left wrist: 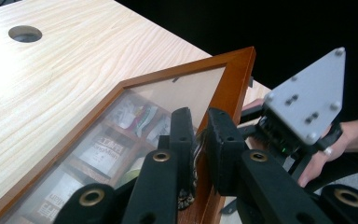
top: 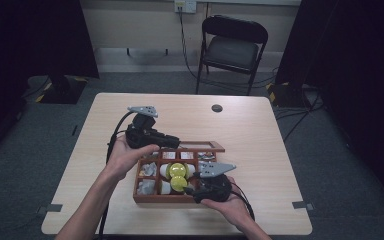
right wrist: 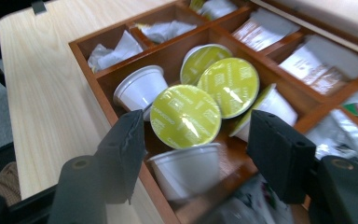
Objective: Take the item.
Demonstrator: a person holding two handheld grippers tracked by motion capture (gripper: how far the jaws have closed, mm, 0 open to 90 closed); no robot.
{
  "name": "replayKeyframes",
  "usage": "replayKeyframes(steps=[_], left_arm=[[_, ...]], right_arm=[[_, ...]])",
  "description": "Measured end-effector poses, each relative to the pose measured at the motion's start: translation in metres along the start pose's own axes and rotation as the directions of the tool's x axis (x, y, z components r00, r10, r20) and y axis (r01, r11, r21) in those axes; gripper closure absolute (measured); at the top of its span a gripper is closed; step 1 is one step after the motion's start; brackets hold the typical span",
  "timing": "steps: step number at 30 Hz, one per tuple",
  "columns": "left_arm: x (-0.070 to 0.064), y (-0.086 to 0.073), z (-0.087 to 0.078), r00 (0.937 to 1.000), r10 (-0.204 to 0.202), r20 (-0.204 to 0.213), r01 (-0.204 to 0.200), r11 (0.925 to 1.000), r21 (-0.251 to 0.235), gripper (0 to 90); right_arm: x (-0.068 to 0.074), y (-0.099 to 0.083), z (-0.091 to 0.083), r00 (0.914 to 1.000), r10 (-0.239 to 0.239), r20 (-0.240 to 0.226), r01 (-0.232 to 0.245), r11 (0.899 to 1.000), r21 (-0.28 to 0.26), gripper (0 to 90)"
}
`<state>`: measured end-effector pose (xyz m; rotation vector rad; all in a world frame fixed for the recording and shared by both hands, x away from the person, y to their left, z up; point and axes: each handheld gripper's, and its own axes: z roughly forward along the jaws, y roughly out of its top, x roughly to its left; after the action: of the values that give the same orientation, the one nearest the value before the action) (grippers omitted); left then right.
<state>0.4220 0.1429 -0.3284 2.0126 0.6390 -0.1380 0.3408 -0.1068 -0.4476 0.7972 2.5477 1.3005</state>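
Yellow-lidded capsule (right wrist: 185,116) between the right gripper's (right wrist: 200,156) open jaws; left gripper's (left wrist: 196,140) jaws clamped on lid (left wrist: 235,79)

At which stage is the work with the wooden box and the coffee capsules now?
Done: the box lid is lifted, pinched by the left gripper. In hand: the right gripper stands open around one yellow-topped capsule in the wooden box. Left: closing on that capsule.

We see a pale wood-grain table (top: 260,130), a round cable hole (top: 217,108) near its far edge, a compartmented wooden box (top: 152,198) resting on it.
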Motion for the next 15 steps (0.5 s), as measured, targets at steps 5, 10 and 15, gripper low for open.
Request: replayKeyframes(steps=[5, 10, 15], left_arm=[[0.0, 0.0, 0.0, 1.0, 0.0, -0.003, 0.0, 1.0, 0.005, 81.3], [0.0, 0.002, 0.0, 1.0, 0.0, -0.001, 0.0, 1.0, 0.003, 81.4], [0.002, 0.002, 0.0, 1.0, -0.002, 0.005, 0.002, 1.0, -0.001, 81.4]], right_arm=[[0.004, 0.006, 0.015, 0.9996, -0.026, -0.013, 0.026, 0.999, 0.041, 36.3], [0.006, 0.012, 0.027, 0.999, -0.041, -0.02, 0.042, 0.998, 0.056, 36.2], [0.007, 0.018, 0.039, 0.9989, -0.047, -0.001, 0.047, 0.994, 0.102, 34.6]])
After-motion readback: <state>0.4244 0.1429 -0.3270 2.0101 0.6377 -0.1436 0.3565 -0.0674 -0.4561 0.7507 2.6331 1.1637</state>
